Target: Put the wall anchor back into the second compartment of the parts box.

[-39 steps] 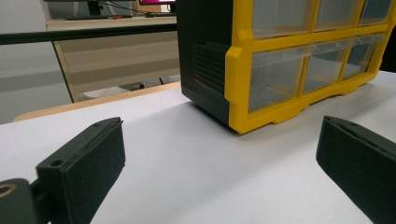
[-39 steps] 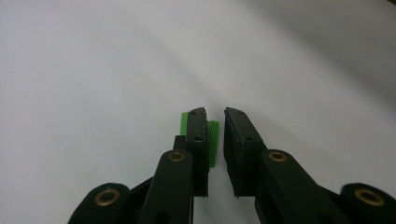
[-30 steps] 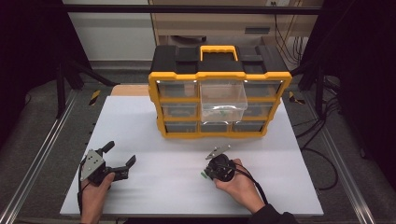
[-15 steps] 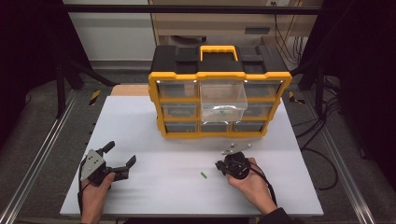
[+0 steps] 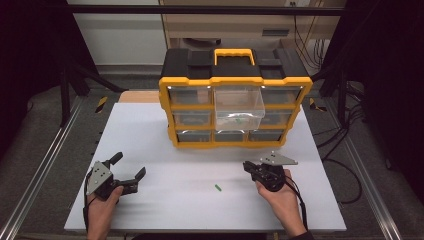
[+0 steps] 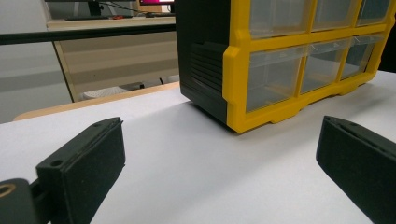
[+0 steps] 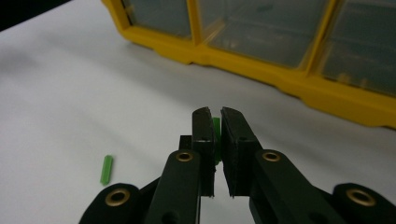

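A yellow and black drawer organizer (image 5: 235, 80) stands at the back of the white table, its middle clear drawer (image 5: 239, 107) pulled out with a green bit inside. My right gripper (image 5: 249, 168) is in front of the organizer's right part; in the right gripper view it (image 7: 215, 115) is shut on a small green piece (image 7: 216, 135). A second green piece (image 5: 218, 188) (image 7: 107, 169) lies loose on the table to its left. My left gripper (image 5: 131, 165) (image 6: 219, 140) rests at the front left, open with nothing between its jaws.
The white table top (image 5: 165, 200) ends close to both hands at the front. Metal rails (image 5: 45, 165) run along the left and right sides. The organizer's side wall (image 6: 205, 60) shows ahead in the left gripper view.
My right gripper has moved to the right, away from the spot where the loose green piece now lies uncovered. The left gripper has stayed put.
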